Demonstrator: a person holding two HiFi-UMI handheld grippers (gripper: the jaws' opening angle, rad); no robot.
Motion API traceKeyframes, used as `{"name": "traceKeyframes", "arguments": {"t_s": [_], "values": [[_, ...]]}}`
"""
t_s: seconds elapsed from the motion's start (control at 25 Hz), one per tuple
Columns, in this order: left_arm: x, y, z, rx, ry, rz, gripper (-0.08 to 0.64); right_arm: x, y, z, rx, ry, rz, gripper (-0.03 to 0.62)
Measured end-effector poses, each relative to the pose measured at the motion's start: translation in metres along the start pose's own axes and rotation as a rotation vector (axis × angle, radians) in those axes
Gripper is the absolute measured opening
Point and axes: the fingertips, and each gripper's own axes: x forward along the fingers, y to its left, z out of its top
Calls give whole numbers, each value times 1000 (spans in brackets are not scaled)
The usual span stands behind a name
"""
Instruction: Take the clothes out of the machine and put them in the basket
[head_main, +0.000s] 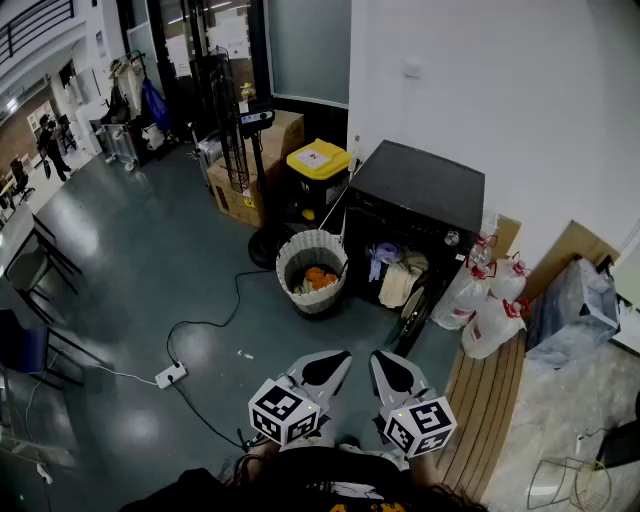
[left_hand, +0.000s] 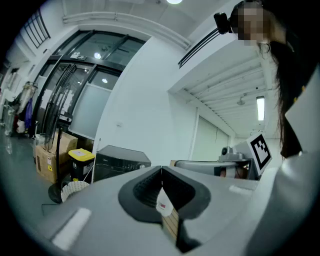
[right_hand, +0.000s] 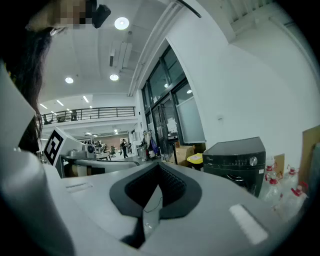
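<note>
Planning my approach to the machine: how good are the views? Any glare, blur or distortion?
Head view: sharp, wide-angle bend, glare patches on floor, machine drum dim. Left gripper view: fisheye, dark corners. Right gripper view: same fisheye, machine clear.

The left gripper (head_main: 338, 360) and right gripper (head_main: 384, 360) are pale grey, tapering shells, lined inside with black ribbed pads (left_hand: 145, 187); each carries a white cube (head_main: 285, 411) printed with black square markers. The person wears a dark top (head_main: 300, 485) with yellow print (head_main: 365, 506), and a small black camera (left_hand: 222, 21) on the head
</note>
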Motion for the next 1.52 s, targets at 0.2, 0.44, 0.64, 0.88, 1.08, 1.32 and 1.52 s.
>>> {"name": "traceKeyframes", "arguments": {"t_s": [0.2, 0.44, 0.64, 0.88, 1.08, 1.32, 1.52], "values": [[-2, 8, 8, -8, -18, 8, 2, 9, 2, 6, -3, -13, 6, 14], [-9, 22, 5, -21, -22, 19, 2, 25, 8, 1, -9, -4, 13, 14], [-17, 40, 8, -21, -23, 32, 2, 43, 16, 3, -6, -6, 26, 14], [-29, 63, 8, -19, -16, 30, 0, 65, 30, 0, 1, -13, 29, 14], [-39, 79, 4, -11, -5, 14, 0, 78, 42, -7, 19, -18, 10, 14], [-44, 95, -9, -43, 17, -3, 2, 88, 42, -17, 28, 9, -27, 14], [-34, 105, -16, -59, 28, -17, 2, 98, 31, -20, 32, 28, -44, 14]]}}
